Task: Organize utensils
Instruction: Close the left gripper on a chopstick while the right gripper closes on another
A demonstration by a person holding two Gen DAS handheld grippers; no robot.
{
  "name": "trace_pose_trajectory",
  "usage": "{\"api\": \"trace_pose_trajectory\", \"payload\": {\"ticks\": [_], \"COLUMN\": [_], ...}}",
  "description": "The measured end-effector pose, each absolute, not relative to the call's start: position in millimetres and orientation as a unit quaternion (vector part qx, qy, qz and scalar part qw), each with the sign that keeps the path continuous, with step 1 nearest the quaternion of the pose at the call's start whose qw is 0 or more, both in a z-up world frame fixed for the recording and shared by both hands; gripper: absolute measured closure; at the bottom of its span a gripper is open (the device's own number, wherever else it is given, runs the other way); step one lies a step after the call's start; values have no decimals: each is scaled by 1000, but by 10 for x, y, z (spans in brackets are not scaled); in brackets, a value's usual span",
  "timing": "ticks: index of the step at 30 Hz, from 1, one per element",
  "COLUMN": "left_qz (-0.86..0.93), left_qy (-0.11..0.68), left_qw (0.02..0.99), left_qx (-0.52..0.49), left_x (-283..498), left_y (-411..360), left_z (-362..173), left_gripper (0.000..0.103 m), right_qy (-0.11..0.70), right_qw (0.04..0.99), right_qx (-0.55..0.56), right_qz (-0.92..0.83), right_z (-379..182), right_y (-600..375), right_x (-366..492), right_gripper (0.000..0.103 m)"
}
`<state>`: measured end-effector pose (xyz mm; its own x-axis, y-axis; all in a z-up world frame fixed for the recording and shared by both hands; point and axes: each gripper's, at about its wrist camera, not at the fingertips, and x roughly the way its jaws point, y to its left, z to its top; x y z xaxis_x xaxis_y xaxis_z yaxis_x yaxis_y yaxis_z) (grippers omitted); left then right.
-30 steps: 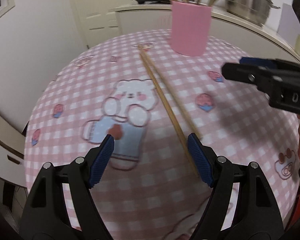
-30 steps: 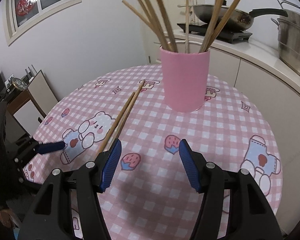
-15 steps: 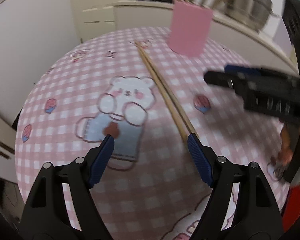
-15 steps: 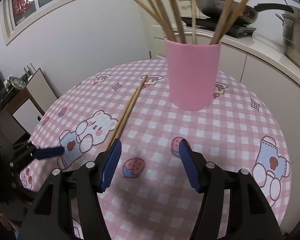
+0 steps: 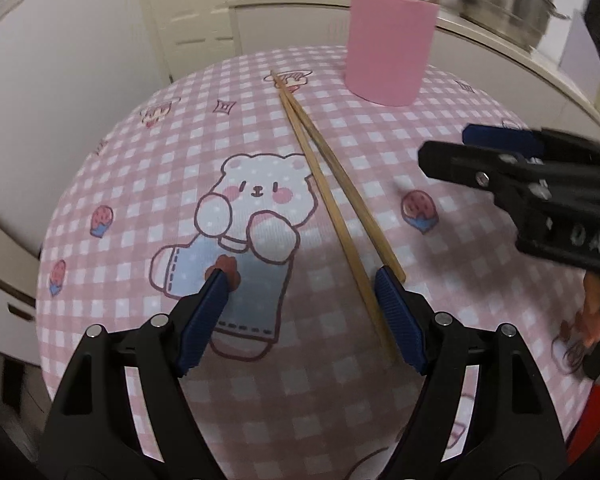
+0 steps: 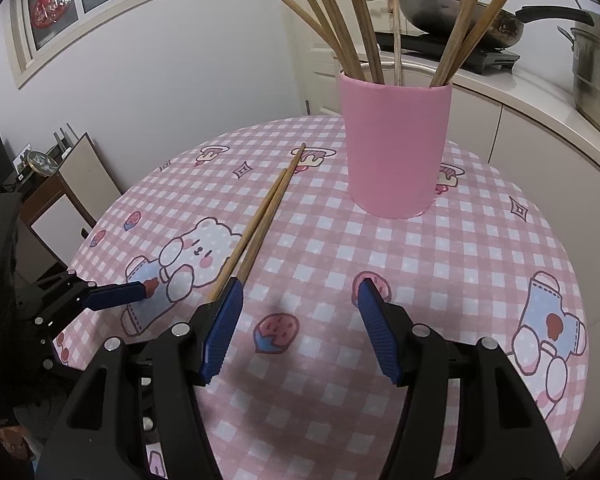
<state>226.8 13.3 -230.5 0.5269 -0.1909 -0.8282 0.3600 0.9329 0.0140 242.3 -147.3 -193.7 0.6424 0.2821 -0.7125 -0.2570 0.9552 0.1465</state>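
Observation:
Two wooden chopsticks (image 5: 328, 184) (image 6: 260, 220) lie side by side on the pink checked tablecloth (image 5: 440, 92) (image 6: 440, 264), their far tips close together near a pink cup (image 5: 388, 44) (image 6: 396, 148) that holds several more chopsticks. My left gripper (image 5: 302, 284) hangs open above the cloth; the near ends of the pair lie just by its right finger. My right gripper (image 6: 298, 292) is open and empty, with the chopstick ends just beyond its left finger. Each gripper shows in the other's view, the right gripper (image 5: 476, 156) from the right and the left gripper (image 6: 112, 294) from the left.
A white counter (image 6: 540, 108) curves behind the round table, carrying a steel pot (image 5: 508, 4) (image 6: 596, 76) and a frying pan (image 6: 460, 16) on a stove. A white door (image 5: 196, 12) stands beyond the table. Low furniture with a clock (image 6: 40, 162) sits at the left.
The left wrist view has shifted a little, so the bear print and chopsticks sit slightly differently between its fingers. The right gripper has drifted in that view. Both jaws keep the same width.

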Motion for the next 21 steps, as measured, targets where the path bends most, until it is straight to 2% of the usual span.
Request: {"api": "trace_pose_trajectory", "payload": {"ticks": [5, 7, 9, 12, 13, 15, 20, 21], "left_qz": [-135, -122, -126, -126, -124, -124, -124, -124], "left_qy": [452, 449, 457, 459, 460, 462, 462, 462], "left_qw": [875, 878, 876, 876, 876, 875, 876, 876], "left_qx": [110, 113, 93, 77, 75, 73, 59, 59], "left_x": [2423, 2510, 2615, 2731, 2763, 2785, 2740, 2724], "left_y": [78, 94, 147, 218, 248, 312, 468, 479], "left_z": [-2300, -2297, -2289, -2294, -2291, -2289, -2297, -2296], "left_gripper": [28, 33, 44, 76, 79, 95, 97, 97], "right_qy": [399, 402, 404, 408, 409, 413, 425, 426], "right_qw": [904, 903, 902, 899, 898, 896, 887, 885], "right_qx": [16, 15, 14, 14, 13, 10, -6, -12], "right_qz": [150, 152, 154, 157, 158, 165, 182, 185], "right_z": [-1949, -1969, -1988, -2018, -2023, -2040, -2093, -2103], "right_y": [-1475, -1466, -1449, -1408, -1390, -1321, -1090, -1044], "right_x": [2443, 2455, 2471, 2510, 2519, 2558, 2647, 2654], "right_gripper": [46, 46, 46, 46, 46, 46, 47, 54]}}
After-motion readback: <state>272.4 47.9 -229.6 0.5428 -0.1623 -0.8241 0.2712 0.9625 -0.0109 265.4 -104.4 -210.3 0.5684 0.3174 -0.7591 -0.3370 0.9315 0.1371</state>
